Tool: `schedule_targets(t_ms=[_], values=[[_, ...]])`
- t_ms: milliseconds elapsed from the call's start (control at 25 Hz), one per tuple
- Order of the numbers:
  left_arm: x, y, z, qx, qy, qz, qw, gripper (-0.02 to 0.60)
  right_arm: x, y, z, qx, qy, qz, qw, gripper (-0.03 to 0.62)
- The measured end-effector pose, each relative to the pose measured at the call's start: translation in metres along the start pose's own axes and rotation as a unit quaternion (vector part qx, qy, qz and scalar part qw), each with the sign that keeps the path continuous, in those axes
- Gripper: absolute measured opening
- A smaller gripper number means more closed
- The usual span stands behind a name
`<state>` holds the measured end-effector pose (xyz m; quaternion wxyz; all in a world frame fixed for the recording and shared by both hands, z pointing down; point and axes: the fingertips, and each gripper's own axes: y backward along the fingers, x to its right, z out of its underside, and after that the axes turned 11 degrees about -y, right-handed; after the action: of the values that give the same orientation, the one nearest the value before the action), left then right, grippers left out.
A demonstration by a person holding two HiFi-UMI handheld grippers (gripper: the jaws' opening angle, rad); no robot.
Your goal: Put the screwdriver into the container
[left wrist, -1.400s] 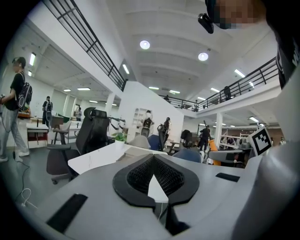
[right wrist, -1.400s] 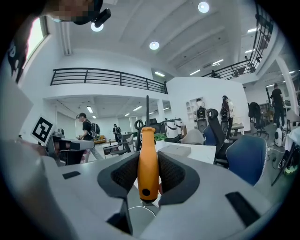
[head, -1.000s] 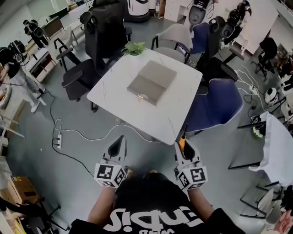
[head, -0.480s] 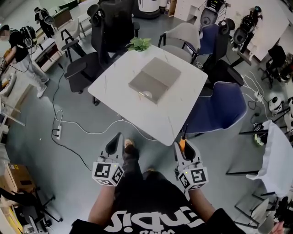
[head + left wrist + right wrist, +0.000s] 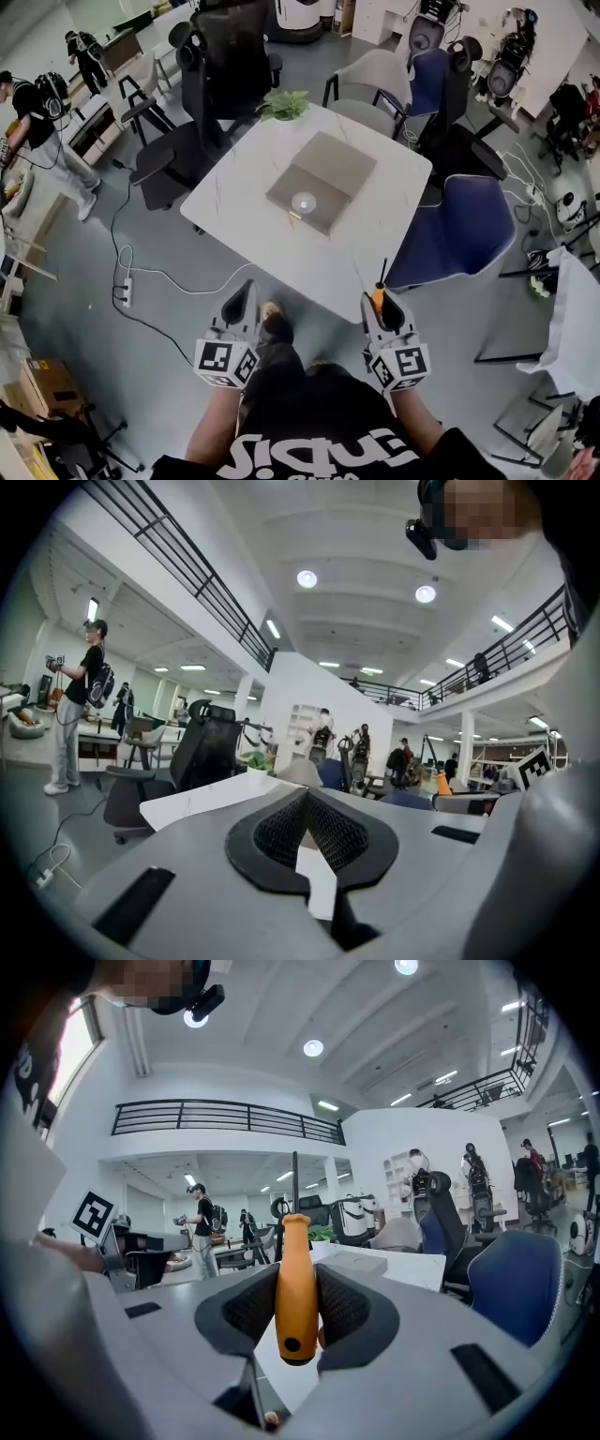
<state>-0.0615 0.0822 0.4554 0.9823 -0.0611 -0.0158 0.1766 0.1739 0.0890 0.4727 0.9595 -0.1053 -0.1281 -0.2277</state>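
Open-plan office, swivel chairs [image 5: 211,70], white table [image 5: 319,225], mezzanine railing [image 5: 225,1115]

The near edge of the bench [image 5: 323,258] is open to you; chairs [image 5: 450,225] crowd its right and far sides, box [image 5: 322,181] mid-top.

A white square marble-look table [image 5: 328,253] stands on a grey polished floor [image 5: 141,366], ringed by black mesh office chairs [image 5: 220,66] and a blue padded chair [image 5: 450,225] — a white power strip [image 5: 127,292] lying nearby. Round ceiling lights [image 5: 307,578] shine over a black-railed balcony [image 5: 225,1115].
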Motion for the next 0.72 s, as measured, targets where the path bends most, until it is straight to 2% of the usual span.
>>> schedule_targets(t_ms=[280,520,720], values=[[-0.044,-0.061,-0.002,-0.008,0.007,0.030,0.9995,0.012,-0.003,-0.070,-0.009,-0.004,-0.005,0.014,1.000,0.114],[-0.086,-0.132,-0.016,-0.007,0.003,0.086,0.9963,0.012,-0.006,-0.140,-0.032,0.007,-0.005,0.039,0.999,0.114],[-0.110,-0.171,-0.024,-0.008,-0.002,0.128,0.9917,0.012,-0.009,-0.178,-0.040,0.013,-0.011,0.066,0.998,0.114]])
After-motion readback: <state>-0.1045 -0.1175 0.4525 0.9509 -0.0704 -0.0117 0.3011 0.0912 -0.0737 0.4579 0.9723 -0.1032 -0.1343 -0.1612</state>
